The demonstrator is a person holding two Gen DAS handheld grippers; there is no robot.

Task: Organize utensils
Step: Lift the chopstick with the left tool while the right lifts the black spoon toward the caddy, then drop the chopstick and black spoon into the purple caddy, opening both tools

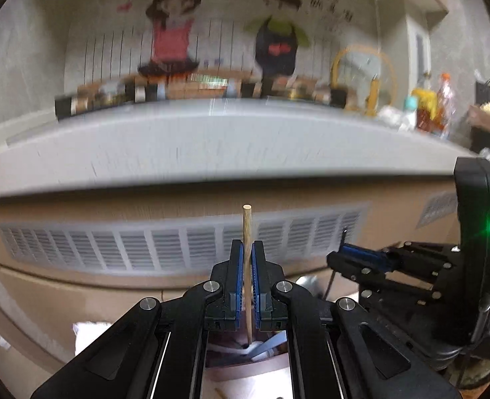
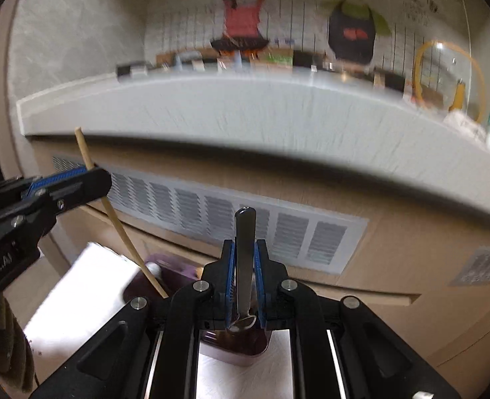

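Note:
My left gripper [image 1: 247, 246] is shut on a thin wooden chopstick [image 1: 247, 229] that stands upright between the blue pads, its round end above the fingertips. From the right wrist view that gripper [image 2: 93, 179] sits at the left with the chopstick [image 2: 122, 229] slanting down past it. My right gripper [image 2: 245, 246] is shut on a metal spoon [image 2: 245, 229], handle end up and bowl low between the pads. In the left wrist view it [image 1: 343, 257] shows at the right. A purple container [image 2: 235, 349] lies below the right gripper, on a white surface [image 2: 78, 299].
Ahead runs a grey counter ledge [image 1: 211, 139] above a beige panel with a white vent grille [image 1: 178, 249]. Boxes and bottles [image 1: 441, 106] line the counter against a painted wall. A second purple container [image 2: 175, 267] lies further back. A dark cloth [image 2: 2, 332] hangs lower left.

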